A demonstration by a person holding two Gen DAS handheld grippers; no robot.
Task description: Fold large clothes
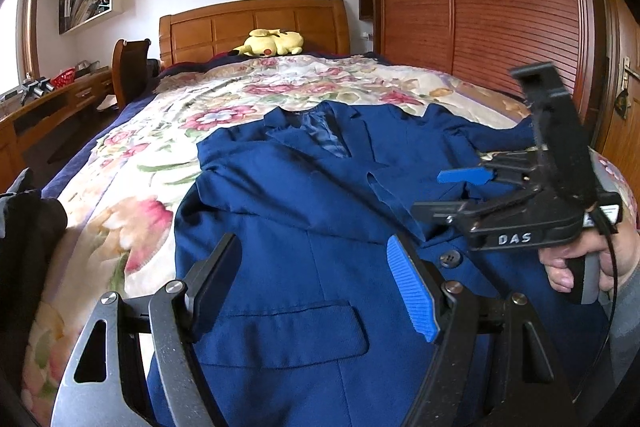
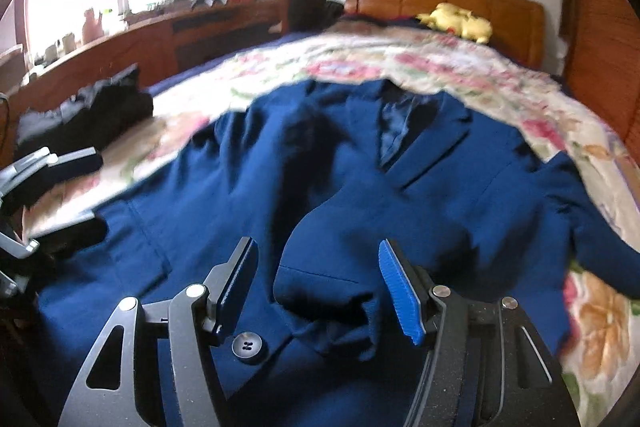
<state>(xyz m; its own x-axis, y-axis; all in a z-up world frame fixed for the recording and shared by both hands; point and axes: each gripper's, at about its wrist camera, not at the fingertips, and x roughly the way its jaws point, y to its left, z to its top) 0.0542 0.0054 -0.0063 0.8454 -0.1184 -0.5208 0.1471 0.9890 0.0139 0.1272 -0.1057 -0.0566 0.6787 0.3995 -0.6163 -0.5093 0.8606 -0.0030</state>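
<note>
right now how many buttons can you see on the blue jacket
1. A dark button sits on the front edge of the blue jacket, low near the hem, close by the right tool. More may be hidden under the folds.

The letters "DAS" are seen in pale marking on the black body of the right tongs (image 1: 444,195), above the blue jacket (image 1: 304,235). Nothing else can be read.
</note>
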